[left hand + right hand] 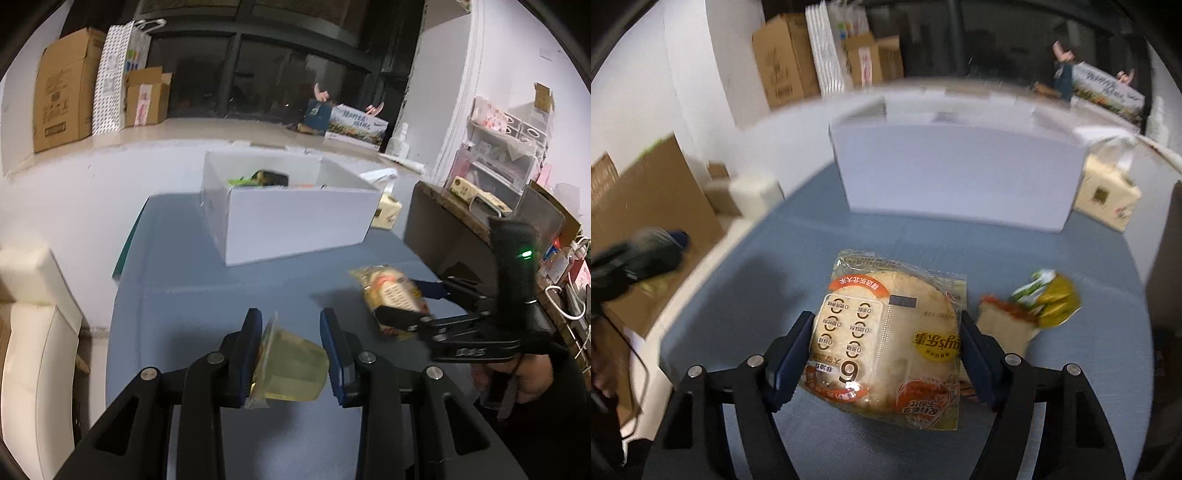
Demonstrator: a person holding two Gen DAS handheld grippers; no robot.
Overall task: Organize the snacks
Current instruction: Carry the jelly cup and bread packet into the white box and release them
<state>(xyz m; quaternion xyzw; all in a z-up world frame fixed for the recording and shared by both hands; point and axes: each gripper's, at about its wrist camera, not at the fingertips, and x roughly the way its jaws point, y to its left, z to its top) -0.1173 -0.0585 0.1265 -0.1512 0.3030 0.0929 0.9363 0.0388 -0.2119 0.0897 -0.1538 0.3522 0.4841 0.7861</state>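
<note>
Left wrist view shows the left gripper point(291, 354) with its jaws clenched on a clear jelly cup point(291, 363), lifted above the blue counter point(192, 280). Beyond it stands an open white box point(295, 225) with a few snacks inside. Right wrist view shows the right gripper point(886, 354) straddling a flat rice-cracker packet point(886, 347) that lies on the counter; both pads sit against the packet's edges, though I cannot tell if they press it. Just right of the packet lies a green-and-yellow snack bag point(1047, 299).
</note>
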